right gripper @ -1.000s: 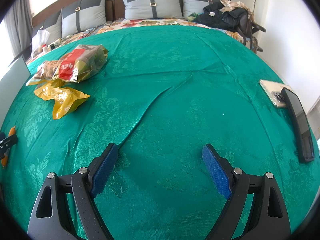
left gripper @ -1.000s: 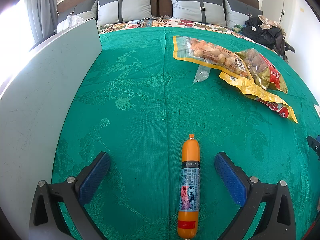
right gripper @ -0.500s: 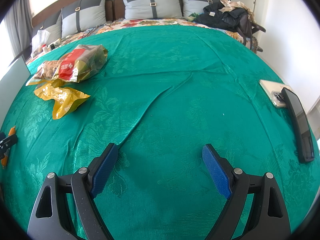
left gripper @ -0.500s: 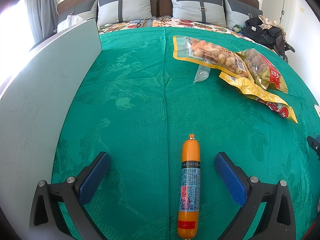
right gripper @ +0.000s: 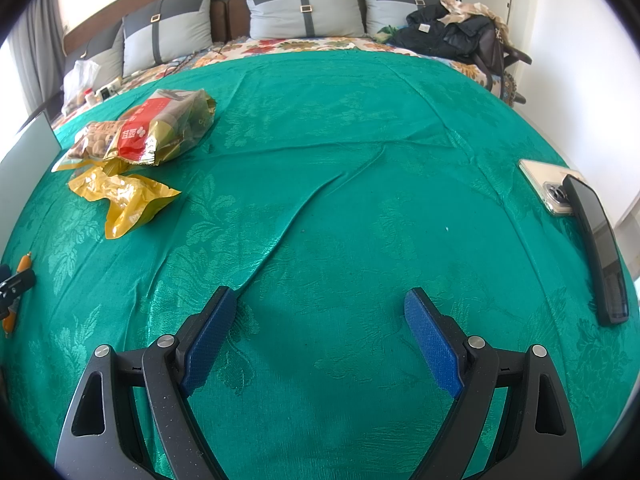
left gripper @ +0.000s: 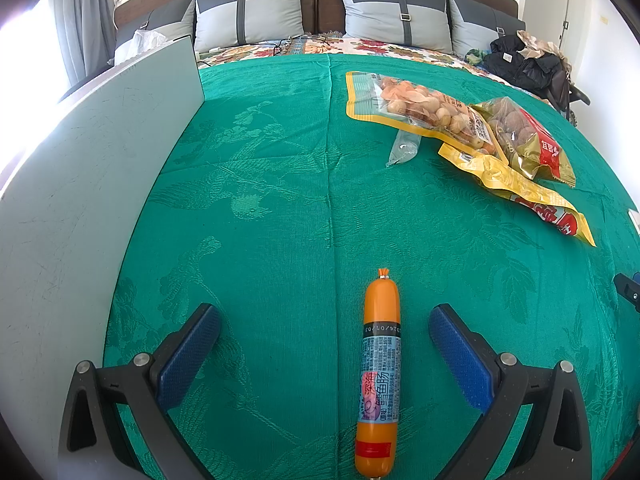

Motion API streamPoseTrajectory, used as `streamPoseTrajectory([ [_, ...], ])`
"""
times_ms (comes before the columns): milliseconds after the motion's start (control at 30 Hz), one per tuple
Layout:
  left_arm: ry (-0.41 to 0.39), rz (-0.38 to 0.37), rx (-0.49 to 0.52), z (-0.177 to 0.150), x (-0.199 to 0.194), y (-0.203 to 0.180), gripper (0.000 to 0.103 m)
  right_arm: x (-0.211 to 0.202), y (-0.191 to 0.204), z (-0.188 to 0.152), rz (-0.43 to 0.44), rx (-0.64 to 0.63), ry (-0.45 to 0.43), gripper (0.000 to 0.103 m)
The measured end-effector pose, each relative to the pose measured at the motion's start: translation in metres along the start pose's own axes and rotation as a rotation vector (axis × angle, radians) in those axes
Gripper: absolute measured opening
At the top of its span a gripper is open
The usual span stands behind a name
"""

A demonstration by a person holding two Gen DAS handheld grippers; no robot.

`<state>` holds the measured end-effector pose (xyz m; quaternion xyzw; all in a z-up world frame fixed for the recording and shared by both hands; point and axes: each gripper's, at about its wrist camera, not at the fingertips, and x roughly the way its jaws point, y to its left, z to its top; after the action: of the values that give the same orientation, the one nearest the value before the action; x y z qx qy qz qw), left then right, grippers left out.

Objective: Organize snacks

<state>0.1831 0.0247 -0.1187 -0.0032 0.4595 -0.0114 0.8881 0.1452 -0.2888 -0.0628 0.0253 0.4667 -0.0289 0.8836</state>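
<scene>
Nothing has changed across the last second: the bed (left gripper: 280,200) under its green brocade cover looks the same in both views, so the sorting has not begun. A pale grey board (left gripper: 80,208) stands along the bed's left side. Three snack bags (left gripper: 460,128) lie overlapped further up the bed, well apart from the sausage, with a small clear sachet (left gripper: 404,147) touching their near edge. The left tool (left gripper: 324,332) is released, its pads spread either side of the orange fish sausage (left gripper: 379,376), touching neither. The right tool (right gripper: 318,320) is likewise released over bare cover, with two phones (right gripper: 576,216) beside it. Closing on the sausage seems the likely first step.
</scene>
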Motion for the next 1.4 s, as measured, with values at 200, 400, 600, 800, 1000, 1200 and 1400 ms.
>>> streamPoseTrajectory([
  [200, 0.0, 0.0, 0.0, 0.0, 0.0, 0.0, 0.103, -0.029, 0.051, 0.04, 0.306, -0.171, -0.101, 0.088],
  [400, 0.0, -0.001, 0.0, 0.0, 0.0, 0.0, 0.103, 0.025, 0.147, 0.059, 0.222, -0.559, 0.043, 0.087],
  [600, -0.001, -0.001, -0.001, -0.001, -0.001, 0.0, 0.103, 0.036, 0.151, 0.059, 0.201, -0.484, 0.089, 0.047],
  [800, -0.001, 0.0, 0.0, -0.001, -0.001, 0.0, 0.103, 0.008, 0.106, 0.034, 0.407, -0.245, 0.232, 0.033],
  [1000, -0.001, 0.001, 0.0, -0.001, 0.0, 0.0, 0.103, 0.007, 0.014, -0.012, 0.811, 0.336, 0.352, 0.036],
  [1200, 0.064, -0.014, 0.023, 0.001, -0.002, 0.001, 0.103, -0.025, -0.045, -0.006, 0.485, 0.296, 0.187, 0.066],
  [1400, 0.156, -0.062, 0.051, -0.003, -0.016, -0.013, 0.082, -0.036, 0.01, 0.006, 0.383, -0.057, 0.205, 0.072],
])
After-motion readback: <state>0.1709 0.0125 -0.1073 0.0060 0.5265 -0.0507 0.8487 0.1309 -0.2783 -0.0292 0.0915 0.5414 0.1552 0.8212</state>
